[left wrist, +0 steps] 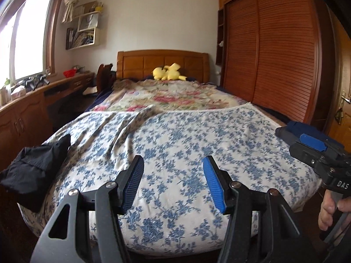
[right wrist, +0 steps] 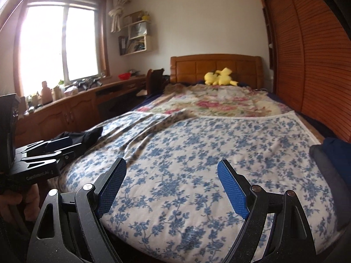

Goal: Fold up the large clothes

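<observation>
Your left tongs (left wrist: 173, 171) and right tongs (right wrist: 172, 175) gape wide, empty, above the blue-flowered white bedspread (left wrist: 186, 135). Crumpled black garment (left wrist: 35, 164) sits at its left edge, unfolded; dark navy cloth (right wrist: 335, 151) at its right edge. Stage indeterminate.

Right claw (right wrist: 172, 173) spread wide above blue-floral bedspread (right wrist: 197, 153), black garment (right wrist: 83, 136) at left

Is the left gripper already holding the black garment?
No. The left gripper is open and empty above the floral bedspread, while the black garment lies apart at the bed's left edge.
</observation>
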Action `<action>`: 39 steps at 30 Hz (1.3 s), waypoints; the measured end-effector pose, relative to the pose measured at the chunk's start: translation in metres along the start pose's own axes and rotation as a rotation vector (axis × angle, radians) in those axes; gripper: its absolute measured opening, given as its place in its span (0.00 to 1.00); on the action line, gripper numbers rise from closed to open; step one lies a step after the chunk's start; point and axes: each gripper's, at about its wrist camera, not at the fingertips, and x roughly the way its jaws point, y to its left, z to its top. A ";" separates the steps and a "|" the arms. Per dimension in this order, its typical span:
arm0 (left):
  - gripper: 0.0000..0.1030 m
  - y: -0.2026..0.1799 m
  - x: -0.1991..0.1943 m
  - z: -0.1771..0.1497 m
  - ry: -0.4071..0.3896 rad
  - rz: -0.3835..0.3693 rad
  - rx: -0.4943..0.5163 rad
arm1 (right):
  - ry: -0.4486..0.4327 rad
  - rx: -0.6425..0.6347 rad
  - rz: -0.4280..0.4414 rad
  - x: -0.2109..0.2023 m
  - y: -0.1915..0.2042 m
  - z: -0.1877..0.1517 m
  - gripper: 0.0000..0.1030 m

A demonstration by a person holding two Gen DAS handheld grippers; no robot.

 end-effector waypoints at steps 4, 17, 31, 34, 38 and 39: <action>0.54 -0.003 -0.009 0.005 -0.015 -0.008 0.003 | -0.027 0.013 -0.036 -0.013 -0.010 0.003 0.84; 0.54 0.000 -0.015 0.005 -0.020 0.000 0.000 | -0.030 0.033 -0.047 -0.016 -0.017 0.001 0.84; 0.54 -0.002 -0.022 0.006 -0.029 -0.006 0.009 | -0.032 0.036 -0.048 -0.017 -0.014 0.003 0.84; 0.54 -0.004 -0.023 0.007 -0.033 -0.005 0.013 | -0.036 0.036 -0.049 -0.019 -0.013 0.004 0.84; 0.54 -0.007 -0.024 0.008 -0.038 -0.007 0.014 | -0.039 0.036 -0.052 -0.021 -0.012 0.005 0.84; 0.54 -0.007 -0.025 0.008 -0.039 -0.006 0.015 | -0.039 0.037 -0.052 -0.021 -0.012 0.004 0.84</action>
